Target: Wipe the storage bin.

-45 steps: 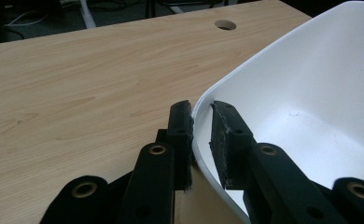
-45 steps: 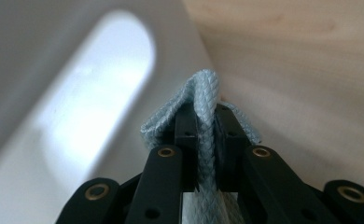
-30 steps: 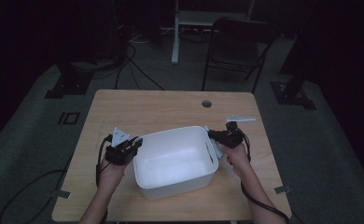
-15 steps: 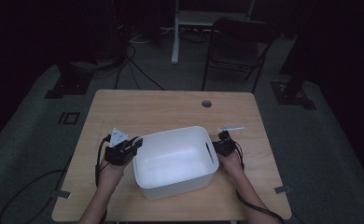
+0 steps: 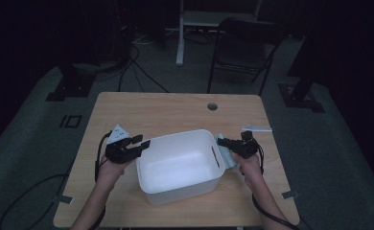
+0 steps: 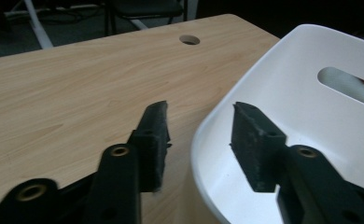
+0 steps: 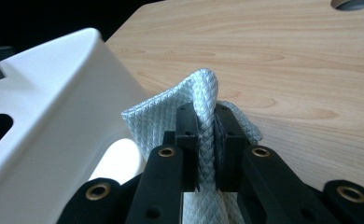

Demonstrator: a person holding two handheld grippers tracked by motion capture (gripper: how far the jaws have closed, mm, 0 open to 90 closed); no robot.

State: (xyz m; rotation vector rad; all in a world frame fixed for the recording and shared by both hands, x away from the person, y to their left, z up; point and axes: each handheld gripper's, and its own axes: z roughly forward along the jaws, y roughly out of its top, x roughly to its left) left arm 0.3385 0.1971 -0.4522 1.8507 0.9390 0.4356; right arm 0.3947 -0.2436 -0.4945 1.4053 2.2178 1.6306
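While my right gripper (image 7: 207, 140) clenches a pale blue cloth (image 7: 203, 100) just outside the white tub (image 5: 180, 165) on the table (image 5: 175, 112), my left gripper (image 6: 199, 140) has just been opening, its fingers (image 6: 252, 140) straddling the tub's rim without pressing it. With the tub released, I risk the cloth dragging and sliding it.
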